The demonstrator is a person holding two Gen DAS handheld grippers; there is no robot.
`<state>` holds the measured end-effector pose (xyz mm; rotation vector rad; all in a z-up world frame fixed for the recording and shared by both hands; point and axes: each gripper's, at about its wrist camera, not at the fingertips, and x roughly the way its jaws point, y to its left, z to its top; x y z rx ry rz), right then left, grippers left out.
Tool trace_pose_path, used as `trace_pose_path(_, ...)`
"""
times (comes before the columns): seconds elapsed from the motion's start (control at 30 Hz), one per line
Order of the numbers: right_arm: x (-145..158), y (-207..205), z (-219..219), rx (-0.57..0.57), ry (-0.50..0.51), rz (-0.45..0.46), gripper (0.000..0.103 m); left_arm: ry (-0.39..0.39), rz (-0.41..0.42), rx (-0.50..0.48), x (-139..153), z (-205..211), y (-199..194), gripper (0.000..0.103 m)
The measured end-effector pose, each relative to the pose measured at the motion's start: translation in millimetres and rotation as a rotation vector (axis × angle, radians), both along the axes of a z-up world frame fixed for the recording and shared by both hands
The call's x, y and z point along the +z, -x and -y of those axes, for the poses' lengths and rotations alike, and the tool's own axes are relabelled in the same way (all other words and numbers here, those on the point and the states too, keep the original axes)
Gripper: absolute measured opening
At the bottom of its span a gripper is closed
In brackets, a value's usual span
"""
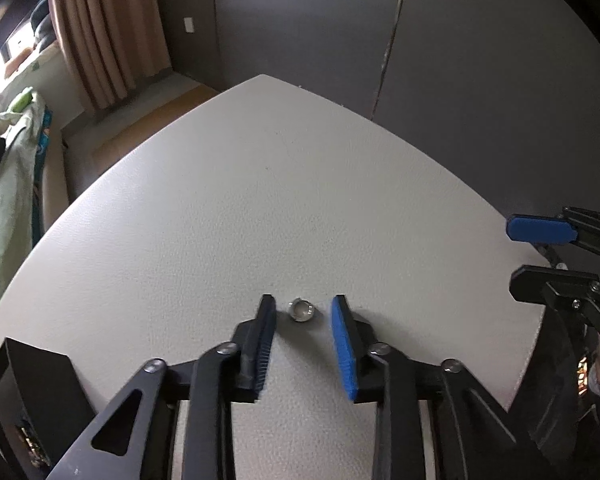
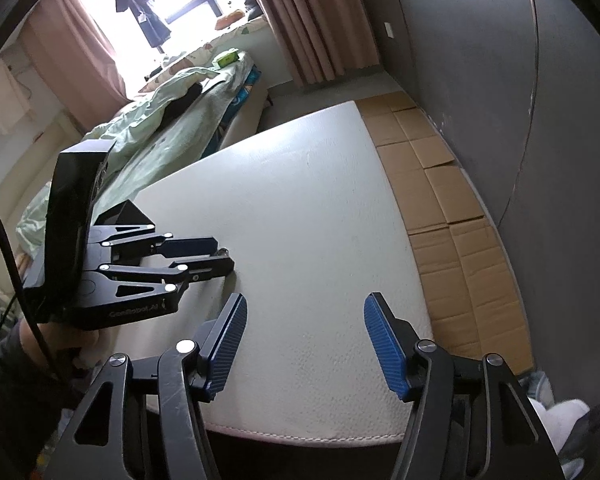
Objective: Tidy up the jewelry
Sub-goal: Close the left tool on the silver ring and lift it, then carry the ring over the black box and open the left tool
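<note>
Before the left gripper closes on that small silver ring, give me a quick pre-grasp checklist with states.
1. Small silver ring lies between the left gripper fingertips: ok.
2. Pads pressing on the ring: not ok, gaps on both sides.
3. Ring centred: ok, roughly.
4. White textured tabletop around the ring free of clutter: ok.
5. Right gripper open, empty, clear of the ring: ok.
6. Fingertips low enough to catch the ring: cannot tell.
</note>
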<state>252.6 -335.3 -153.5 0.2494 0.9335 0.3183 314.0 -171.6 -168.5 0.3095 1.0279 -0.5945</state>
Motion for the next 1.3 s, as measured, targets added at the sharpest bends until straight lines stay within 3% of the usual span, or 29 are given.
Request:
trace_pose_path(0.07,-1.3,0.7,-1.0,-0.001,0.004,-0.003,0.062,0.007,-0.011,0.013,-0.2,-3.2,-2.4,0.013)
trace_pose_path(0.2,0.2,2.8,-1.2,-0.001,-0.001,-0.006,0.056,0.021,-0.014,0.010,4.3,-7.8,3.1,0.013)
trace_pose_path(0.4,8.9,7.1,-5.3,-0.005,-0.010,0.006,0.056,0.059,0.026,0.036,31.5,-23.4,12.0,0.013)
trace_pose_path(0.77,37.3,18.7,-31.3,0.020,0.001,0.056,0.056,0.091,0.110,0.138,84.3,-79.4,41.1,0.013)
trace_pose_path(1.17,69.1,25.6,-77.0,0.085,0.022,0.093,0.056,0.129,0.162,0.261,118.8,-143.2,59.3,0.013)
trace_pose_path(1.27,74.3,26.6,-87.3,0.095,0.033,0.086,0.060,0.139,0.169,0.277,122.6,-153.5,63.6,0.013)
trace_pose_path(1.3,76.0,26.1,-91.0,0.094,0.040,0.086,0.066,0.144,0.169,0.281,123.1,-156.4,64.6,0.013)
